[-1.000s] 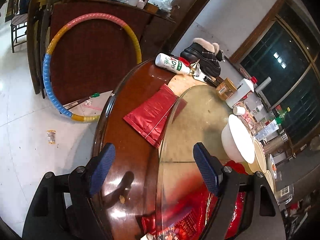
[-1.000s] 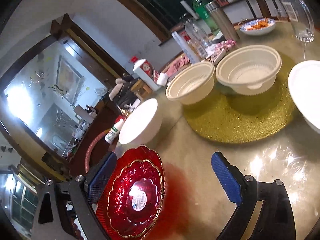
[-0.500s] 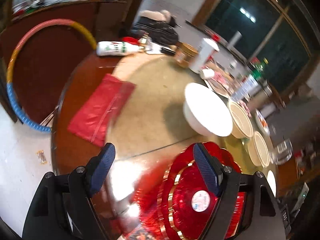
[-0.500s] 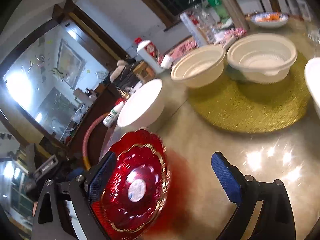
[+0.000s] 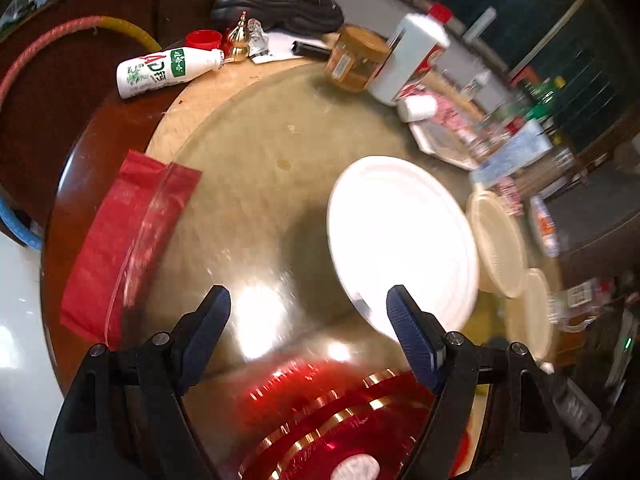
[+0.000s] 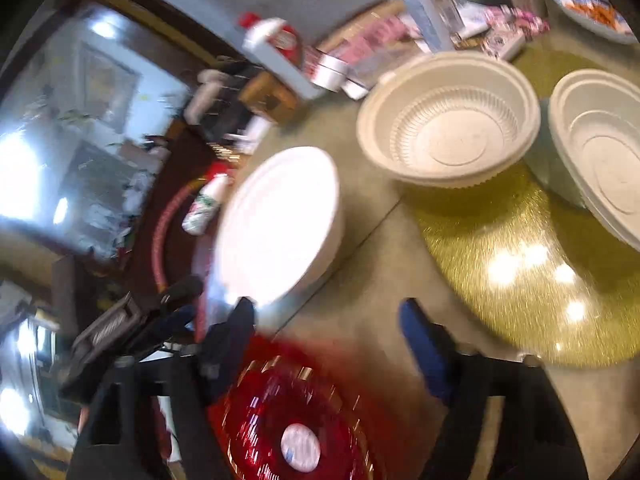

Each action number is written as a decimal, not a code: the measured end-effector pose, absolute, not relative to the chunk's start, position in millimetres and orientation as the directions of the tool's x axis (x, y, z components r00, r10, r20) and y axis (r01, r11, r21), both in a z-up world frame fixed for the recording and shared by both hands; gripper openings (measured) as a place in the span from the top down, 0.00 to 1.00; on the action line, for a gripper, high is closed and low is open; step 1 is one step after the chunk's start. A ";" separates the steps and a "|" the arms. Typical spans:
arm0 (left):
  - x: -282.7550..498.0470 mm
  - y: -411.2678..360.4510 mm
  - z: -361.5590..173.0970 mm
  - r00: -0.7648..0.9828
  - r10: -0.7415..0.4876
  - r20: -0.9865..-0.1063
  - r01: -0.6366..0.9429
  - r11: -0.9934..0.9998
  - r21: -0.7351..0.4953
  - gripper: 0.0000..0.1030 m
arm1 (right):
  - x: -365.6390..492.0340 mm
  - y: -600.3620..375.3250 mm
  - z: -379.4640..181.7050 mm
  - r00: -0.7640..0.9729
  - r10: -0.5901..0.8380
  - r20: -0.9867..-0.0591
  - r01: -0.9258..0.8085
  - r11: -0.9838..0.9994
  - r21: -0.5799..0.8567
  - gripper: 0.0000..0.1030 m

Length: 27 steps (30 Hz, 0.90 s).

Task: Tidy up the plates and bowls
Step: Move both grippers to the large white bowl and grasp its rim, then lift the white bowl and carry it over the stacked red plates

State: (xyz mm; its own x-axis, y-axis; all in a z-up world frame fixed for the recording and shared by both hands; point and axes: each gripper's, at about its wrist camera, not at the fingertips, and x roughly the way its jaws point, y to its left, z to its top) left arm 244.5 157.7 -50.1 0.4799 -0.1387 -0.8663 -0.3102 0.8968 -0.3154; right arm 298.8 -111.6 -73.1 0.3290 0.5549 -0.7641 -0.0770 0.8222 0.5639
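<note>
Closing just now on nothing, the right gripper [image 6: 328,320] needed squarer aim at the red plate [image 6: 296,420]; the left gripper [image 5: 308,316] gaped empty.

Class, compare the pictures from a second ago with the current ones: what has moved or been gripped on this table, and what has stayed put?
Both wrist views swung over toward the white bowl and the red plate, which now fill the lower frames. The right gripper has just been closing its jaws, with only the plate's edge below them; nothing is gripped. The left gripper stays open and empty. The bowls, the plate and the red bag have not shifted.
</note>
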 end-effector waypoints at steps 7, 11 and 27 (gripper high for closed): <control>264.5 156.1 -61.8 0.455 -0.128 -0.881 -0.334 0.893 -0.302 0.22 | 329.3 -95.1 -84.5 0.307 0.579 -0.755 -0.065 0.804 0.591 0.49; 272.8 143.2 -63.1 0.451 -0.105 -0.886 -0.253 0.937 -0.240 0.75 | 329.9 -84.6 -82.0 0.313 0.544 -0.778 -0.105 0.834 0.541 0.90; 207.4 113.9 -4.0 0.617 -0.037 -0.786 -0.181 0.966 -0.187 0.90 | 256.2 -101.2 -22.1 0.492 0.532 -0.689 -0.218 0.841 0.495 0.93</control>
State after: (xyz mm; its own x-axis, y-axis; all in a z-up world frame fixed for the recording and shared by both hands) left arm 207.4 113.9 -4.0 0.6169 -0.0368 -0.7862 -0.1810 0.9655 -0.1872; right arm 256.2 -101.2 -22.1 0.4923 0.5325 -0.6886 -0.2178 0.8413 0.4948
